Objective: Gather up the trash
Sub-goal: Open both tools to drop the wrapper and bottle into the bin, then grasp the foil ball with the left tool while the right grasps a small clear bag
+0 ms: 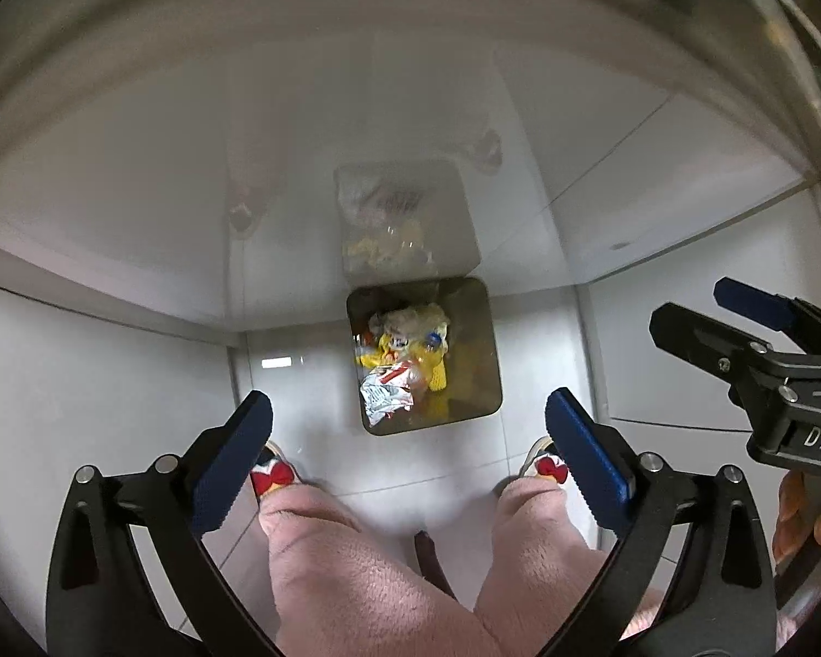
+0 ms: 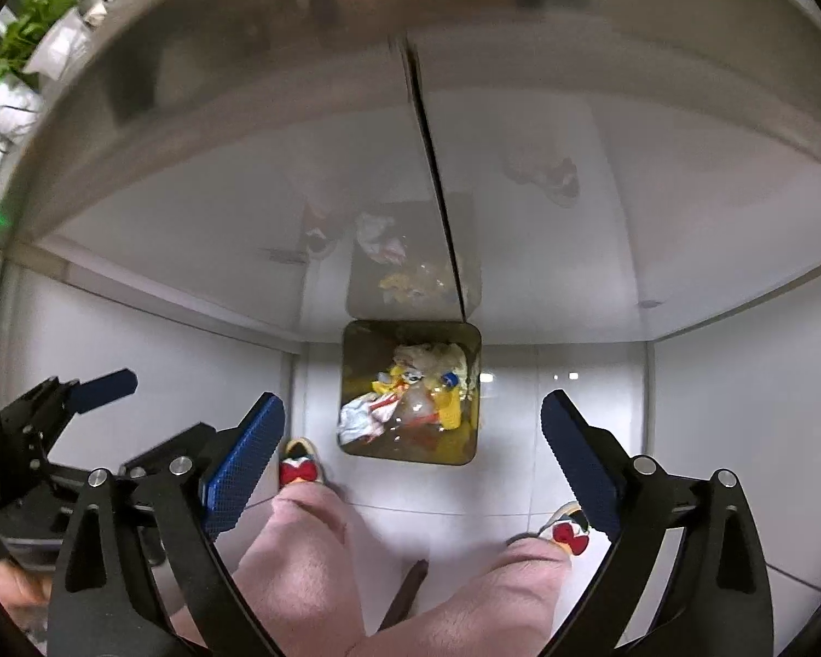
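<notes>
L gripper [image 1: 410, 438] jaws wide, nothing between, aimed down over bin [image 1: 484, 383] on the floor w/ trash [image 1: 394, 383] inside, prob a drop pose. R gripper [image 2: 413, 441] same: wide, empty. Bin tight vs cabinet [image 2: 574, 191] so feet straddle it.

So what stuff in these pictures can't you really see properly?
- Bottom of the trash bin, both views: the piled trash covers it.
- Print on the crumpled wrapper: too small to read.
- Right claw, left view: partly cut off by the picture's edge.
- Slippers: partly behind the left claw's pads and the person's legs.
- Plant, right view: blurred at the rim.
</notes>
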A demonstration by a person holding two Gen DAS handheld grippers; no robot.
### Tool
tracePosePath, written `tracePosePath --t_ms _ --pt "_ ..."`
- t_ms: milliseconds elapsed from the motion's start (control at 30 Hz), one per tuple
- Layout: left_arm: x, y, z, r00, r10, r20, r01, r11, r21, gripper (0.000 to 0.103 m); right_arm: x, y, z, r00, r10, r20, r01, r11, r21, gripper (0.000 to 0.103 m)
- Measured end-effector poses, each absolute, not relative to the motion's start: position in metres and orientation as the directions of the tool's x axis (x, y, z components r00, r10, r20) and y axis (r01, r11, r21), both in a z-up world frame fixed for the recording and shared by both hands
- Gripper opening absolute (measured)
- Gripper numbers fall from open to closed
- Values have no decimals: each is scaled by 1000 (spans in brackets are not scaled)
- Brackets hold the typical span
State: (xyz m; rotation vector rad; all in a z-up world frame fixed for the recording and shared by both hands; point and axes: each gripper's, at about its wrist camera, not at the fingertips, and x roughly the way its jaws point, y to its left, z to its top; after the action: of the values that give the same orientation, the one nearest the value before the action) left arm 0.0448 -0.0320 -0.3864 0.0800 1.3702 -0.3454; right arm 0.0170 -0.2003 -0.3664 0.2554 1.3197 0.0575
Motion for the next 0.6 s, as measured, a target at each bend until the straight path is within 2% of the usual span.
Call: tracePosePath --t_ms 433,600 --pt "46 -25 -260 346 -262 -901 342 929 -139 95 25 -251 -235 494 147 -857 154 955 252 95" --pt "60 -29 -219 413 -288 -864 349 926 -143 95 43 -263 -205 549 125 -826 147 959 242 95"
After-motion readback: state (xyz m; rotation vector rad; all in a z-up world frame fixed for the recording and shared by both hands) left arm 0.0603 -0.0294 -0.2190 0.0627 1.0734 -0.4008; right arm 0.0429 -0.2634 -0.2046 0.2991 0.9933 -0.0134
